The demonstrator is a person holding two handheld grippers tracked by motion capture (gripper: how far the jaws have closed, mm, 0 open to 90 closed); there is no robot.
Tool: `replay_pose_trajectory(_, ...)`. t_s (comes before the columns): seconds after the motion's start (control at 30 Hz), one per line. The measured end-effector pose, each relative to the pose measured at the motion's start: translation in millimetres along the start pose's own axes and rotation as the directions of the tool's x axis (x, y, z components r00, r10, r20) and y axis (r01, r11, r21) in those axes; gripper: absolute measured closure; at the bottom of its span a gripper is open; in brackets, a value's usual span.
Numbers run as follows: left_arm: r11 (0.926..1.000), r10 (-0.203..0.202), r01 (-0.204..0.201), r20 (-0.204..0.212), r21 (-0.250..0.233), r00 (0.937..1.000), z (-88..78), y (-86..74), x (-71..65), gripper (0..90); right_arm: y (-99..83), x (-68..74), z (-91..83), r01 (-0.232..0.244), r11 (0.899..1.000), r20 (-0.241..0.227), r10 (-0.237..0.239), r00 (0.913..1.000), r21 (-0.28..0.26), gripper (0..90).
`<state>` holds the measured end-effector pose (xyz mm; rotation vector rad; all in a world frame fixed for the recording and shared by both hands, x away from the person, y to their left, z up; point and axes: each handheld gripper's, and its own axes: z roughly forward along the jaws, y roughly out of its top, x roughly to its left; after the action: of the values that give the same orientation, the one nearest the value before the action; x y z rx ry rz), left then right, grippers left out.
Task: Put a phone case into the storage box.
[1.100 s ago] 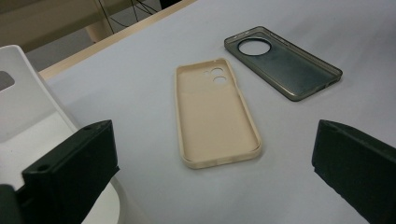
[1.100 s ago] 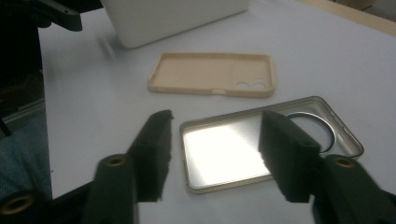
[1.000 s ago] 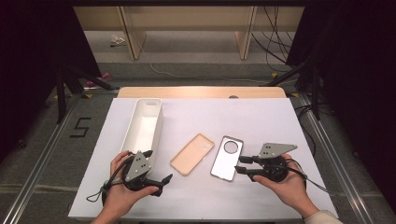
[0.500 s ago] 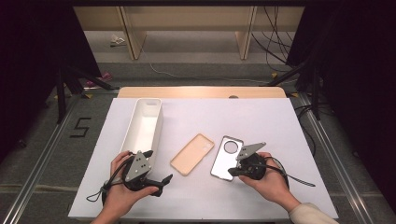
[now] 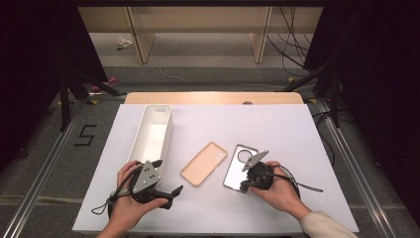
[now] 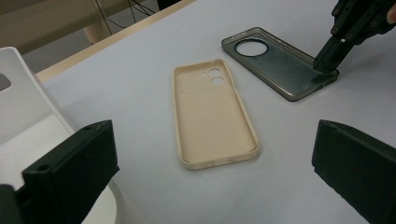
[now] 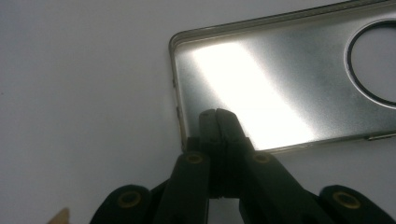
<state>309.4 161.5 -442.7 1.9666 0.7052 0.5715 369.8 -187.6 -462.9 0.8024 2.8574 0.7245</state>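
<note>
Since 1 second ago the right tool (image 5: pixel 243 184) has swung in from the table's 4 o'clock side to the near end of the grey phone case (image 5: pixel 238 167); the left tool (image 5: pixel 168 194) has not moved, and neither case has shifted.

The grey case is translucent and smoky, lying open side up with 1 large round camera hole at its far end. The tan phone case (image 5: pixel 204 163) just beside it at 9 o'clock is opaque, also open side up, with 2 small holes.

The right gripper view shows this tool's jaws pressed together at the case's near corner (image 7: pixel 212 135); whether the rim sits between them cannot be told. The left gripper view shows its own jaws spread wide above the white table (image 6: pixel 140 70), the tan case between them farther off. From above, a white tray (image 5: pixel 151 134) stands at 10 o'clock.
</note>
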Motion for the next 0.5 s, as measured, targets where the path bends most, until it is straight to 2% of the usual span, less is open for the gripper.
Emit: replay_pose_trajectory(0.5, 1.0, 0.001, -0.001, 0.001, -0.003, 1.0, -0.3, 0.0, -0.1, 0.0, -3.9, -4.4, -3.5, 0.012, 0.999, 0.021, -0.013, 0.9997, 0.035, 90.0)
